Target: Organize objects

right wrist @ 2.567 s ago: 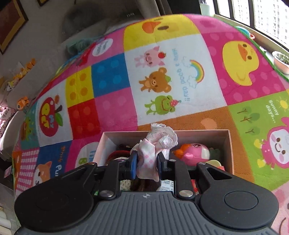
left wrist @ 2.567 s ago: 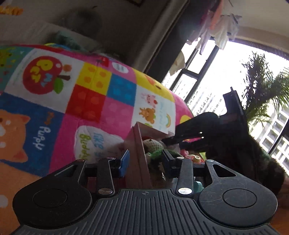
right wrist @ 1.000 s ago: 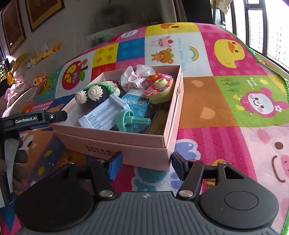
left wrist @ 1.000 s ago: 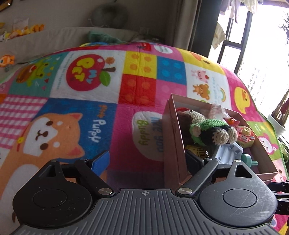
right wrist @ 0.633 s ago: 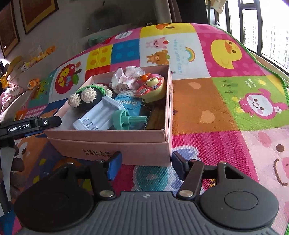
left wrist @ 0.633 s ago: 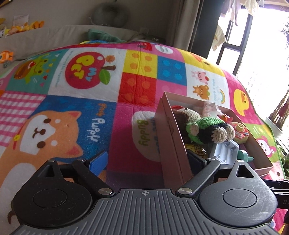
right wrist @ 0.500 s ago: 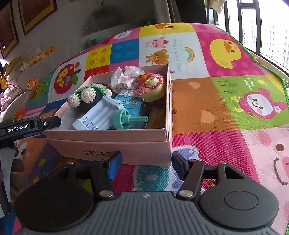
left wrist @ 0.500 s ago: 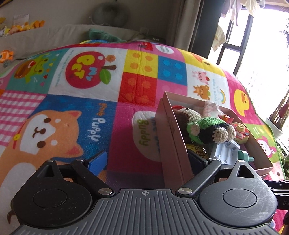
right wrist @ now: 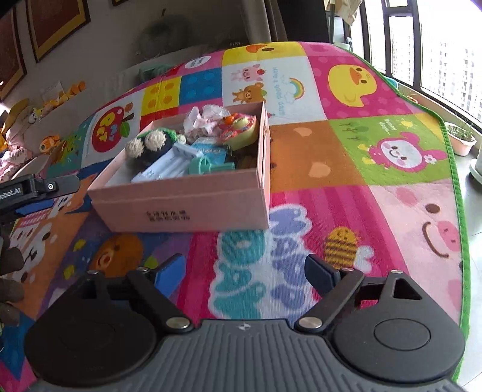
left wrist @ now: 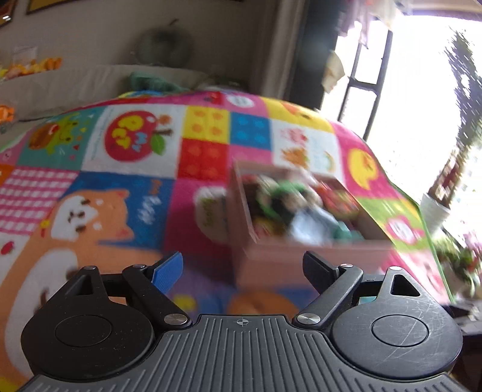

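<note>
Nearest, the right tool hangs over the colourful cartoon play mat, its jaws spreading with nothing between them. The left tool is narrowing slightly, also empty. Beyond both, the pink cardboard box sits on the mat, holding a crocheted green-and-black doll, a pink-yellow toy and other small items.

A bright patchwork play mat covers the floor, its squares printed with a duck, a rainbow, a bee and a smiling pig. Beyond the mat's far edge stands a pale sofa with what may be a grey neck pillow above it. Framed pictures hang on the wall. Past the mat's right edge, potted plants sit below tall windows.
</note>
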`<state>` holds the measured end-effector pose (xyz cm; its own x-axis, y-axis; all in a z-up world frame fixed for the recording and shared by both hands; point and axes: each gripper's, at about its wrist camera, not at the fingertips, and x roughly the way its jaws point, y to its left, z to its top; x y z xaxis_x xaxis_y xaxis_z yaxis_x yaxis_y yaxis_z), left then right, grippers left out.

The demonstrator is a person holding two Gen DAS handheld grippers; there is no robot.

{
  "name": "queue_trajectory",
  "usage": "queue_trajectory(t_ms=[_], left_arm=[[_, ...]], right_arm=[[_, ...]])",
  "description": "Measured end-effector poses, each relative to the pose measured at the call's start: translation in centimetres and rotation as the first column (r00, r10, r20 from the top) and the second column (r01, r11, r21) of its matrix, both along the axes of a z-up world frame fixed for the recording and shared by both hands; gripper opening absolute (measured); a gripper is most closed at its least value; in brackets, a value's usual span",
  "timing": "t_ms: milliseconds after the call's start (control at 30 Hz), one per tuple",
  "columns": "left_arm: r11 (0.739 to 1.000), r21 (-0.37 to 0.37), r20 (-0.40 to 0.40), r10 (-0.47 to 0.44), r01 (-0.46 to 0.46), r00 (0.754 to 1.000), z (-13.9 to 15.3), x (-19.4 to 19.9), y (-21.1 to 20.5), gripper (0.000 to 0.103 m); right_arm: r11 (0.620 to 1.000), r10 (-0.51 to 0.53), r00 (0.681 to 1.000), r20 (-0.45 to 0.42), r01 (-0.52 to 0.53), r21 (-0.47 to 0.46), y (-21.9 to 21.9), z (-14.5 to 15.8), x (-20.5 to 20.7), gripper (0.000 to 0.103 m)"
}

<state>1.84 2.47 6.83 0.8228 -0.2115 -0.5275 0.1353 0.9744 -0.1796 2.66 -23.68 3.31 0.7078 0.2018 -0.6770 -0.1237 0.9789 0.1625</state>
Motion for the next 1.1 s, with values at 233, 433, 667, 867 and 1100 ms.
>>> queue_trajectory(t_ms=[233,433,667,867,1100], left_arm=[[0.993,0.111,-0.104,-0.023,0.035,0.994,-4.5,-4.1,-3.9,0.091],[0.982,0.185,-0.081,0.043,-0.027,0.996,-5.4,-2.9,-5.3,0.094],[0.979,0.185,-0.088,0.103,-0.085,0.991,-5.5,-1.3,-5.3,0.097],[0.976,0.187,-0.091,0.128,-0.110,0.988,-5.5,-0.8,-5.3,0.098],[0.976,0.188,-0.091,0.129,-0.110,0.988,-5.5,-0.8,-5.2,0.097]], right_arm=[[0.987,0.006,1.000,0.004,-0.006,-0.162,2.0,-1.8,-3.6,0.103],[0.987,-0.022,1.000,0.010,0.023,-0.157,1.7,-1.8,-1.7,0.103],[0.988,-0.023,0.996,0.081,0.035,-0.151,1.5,-2.4,0.1,0.103],[0.988,-0.026,0.996,0.082,0.038,-0.147,1.4,-2.4,0.0,0.103],[0.988,-0.026,0.996,0.084,0.038,-0.150,1.4,-2.5,-0.1,0.103]])
